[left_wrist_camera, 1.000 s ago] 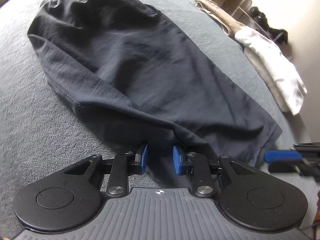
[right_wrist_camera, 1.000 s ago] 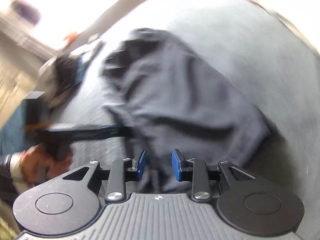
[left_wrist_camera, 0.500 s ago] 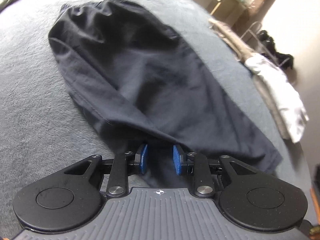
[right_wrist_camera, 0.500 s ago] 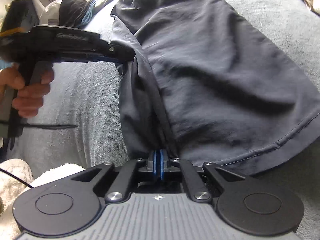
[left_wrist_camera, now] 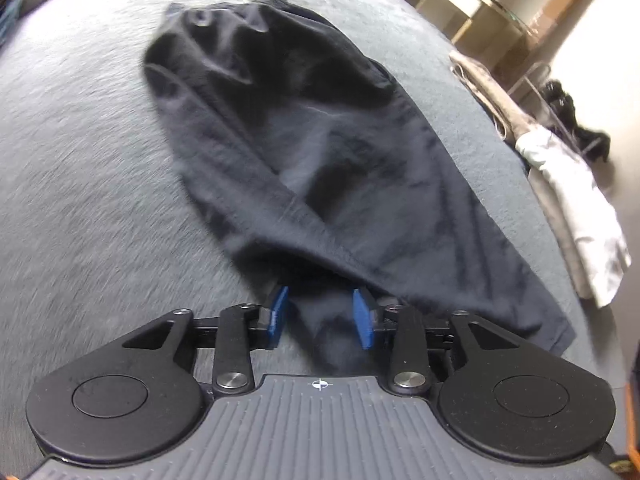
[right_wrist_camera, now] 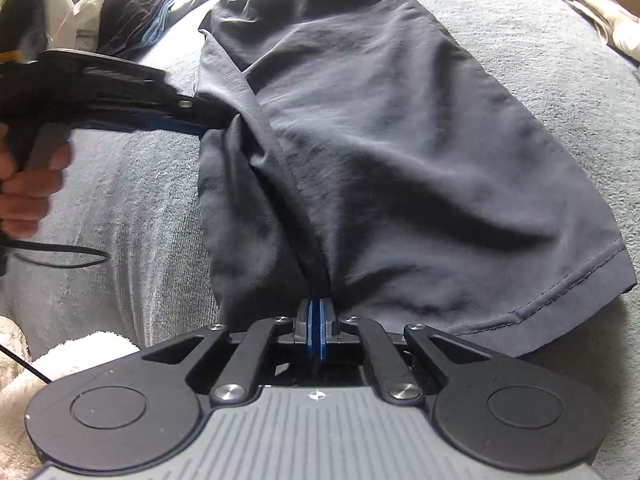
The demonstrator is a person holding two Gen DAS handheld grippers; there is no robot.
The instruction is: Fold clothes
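A dark navy garment [left_wrist_camera: 320, 152] lies stretched out on a grey blanket [left_wrist_camera: 80, 200]; it fills the right wrist view [right_wrist_camera: 400, 140]. My left gripper [left_wrist_camera: 320, 316] is open, its blue pads [left_wrist_camera: 278, 316] standing apart around a fold of the garment's near edge. It shows from the side in the right wrist view [right_wrist_camera: 120, 96], touching the garment's left edge. My right gripper [right_wrist_camera: 316, 324] is shut on a bunched fold of the garment near its hemmed corner [right_wrist_camera: 580, 288].
White and beige clothes [left_wrist_camera: 576, 208] lie along the blanket's right edge, with shelving [left_wrist_camera: 480, 4] behind. A pile of mixed clothes [right_wrist_camera: 136, 16] sits at the far left. A white fluffy cloth [right_wrist_camera: 60, 364] lies by my right gripper. A black cable [right_wrist_camera: 60, 260] trails on the blanket.
My right gripper closed on the garment's fold and holds it. My left gripper stayed open and slid along the garment's edge, with fabric now gathered between its pads.
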